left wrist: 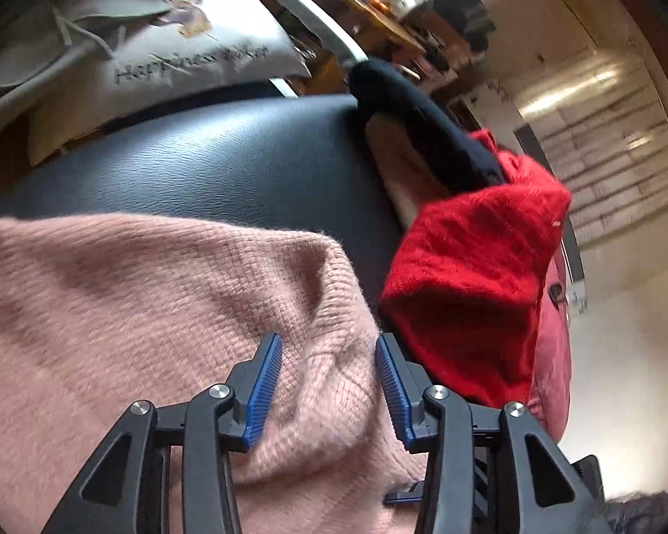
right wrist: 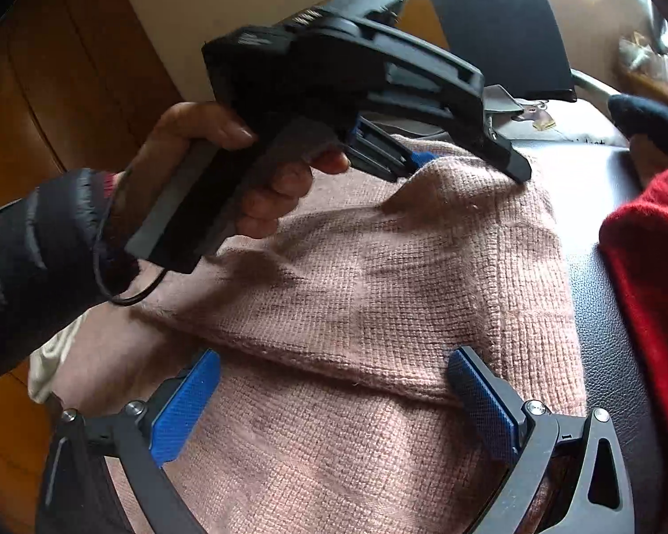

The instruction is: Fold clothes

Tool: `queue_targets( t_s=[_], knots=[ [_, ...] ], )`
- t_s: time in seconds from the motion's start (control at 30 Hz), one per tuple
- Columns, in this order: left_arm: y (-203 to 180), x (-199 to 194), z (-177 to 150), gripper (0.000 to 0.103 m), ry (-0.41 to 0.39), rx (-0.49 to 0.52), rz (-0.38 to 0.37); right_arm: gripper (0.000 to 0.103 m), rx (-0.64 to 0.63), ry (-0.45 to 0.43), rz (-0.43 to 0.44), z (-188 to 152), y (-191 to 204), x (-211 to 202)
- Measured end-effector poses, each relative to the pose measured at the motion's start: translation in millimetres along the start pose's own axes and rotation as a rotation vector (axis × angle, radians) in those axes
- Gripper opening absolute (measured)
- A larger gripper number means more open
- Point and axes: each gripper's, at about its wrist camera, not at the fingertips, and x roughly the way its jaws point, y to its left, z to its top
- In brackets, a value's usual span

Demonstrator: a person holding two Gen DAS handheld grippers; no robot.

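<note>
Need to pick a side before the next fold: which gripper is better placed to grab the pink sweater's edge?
Probably the left gripper: open, with a raised bit of the pink sweater between its fingers. The right gripper is open too, hovering over flat knit.

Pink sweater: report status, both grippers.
Left gripper open, over pink sweater corner. Right gripper open, astride the folded edge. Red sweater piled alongside on the black seat.
</note>
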Motion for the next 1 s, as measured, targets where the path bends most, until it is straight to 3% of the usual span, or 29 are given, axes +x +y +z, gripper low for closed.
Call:
queue_targets(
  t_s=[0.1, 0.3, 0.4, 0.5, 0.67, 0.73, 0.8, 0.9, 1.0],
  knots=[
    [-18.3, -0.8, 3.4, 0.010, -0.048, 0.117, 0.029, 0.103, -0.002, 0.003, -0.002, -0.8, 0.1, 2.1],
    [-36.2, 25.8, 9.6, 0.008, -0.080, 0.283, 0.242, 0.103, -0.004, -0.004, -0.035, -3.1, 1.3, 5.3],
    [-37.6, 25.6, 5.8, 0.009, -0.125, 0.299, 0.255, 0.103, 0.000, -0.007, -0.054, -3.8, 1.2, 6.5],
    [-34.7, 6.6, -4.1, 0.021, -0.182, 0.246, 0.266, 0.103, 0.012, -0.014, -0.041, -4.3, -0.8, 6.4],
    [-21.2, -60.9, -42.1, 0.026, -0.381, 0.101, 0.304, 0.103, 0.118, -0.063, 0.096, -5.5, -22.0, -4.6],
    [-18.2, -83.2, -75.7, 0.028, -0.427, 0.068, 0.315, 0.103, 0.179, -0.091, 0.145, -10.9, -35.1, -19.5],
    [-10.1, -99.9, -110.6, 0.028, -0.439, 0.048, 0.387, 0.103, 0.216, -0.096, 0.123, -20.9, -44.6, -37.2],
    [15.0, -127.4, -167.8, 0.029, -0.483, -0.077, 0.437, 0.103, 0.231, -0.077, 0.054, -33.2, -59.2, -58.5],
    [40.9, -155.1, -225.4, 0.029, -0.528, -0.208, 0.483, 0.103, 0.195, -0.069, 0.027, -24.1, -45.3, -64.1]
  ],
)
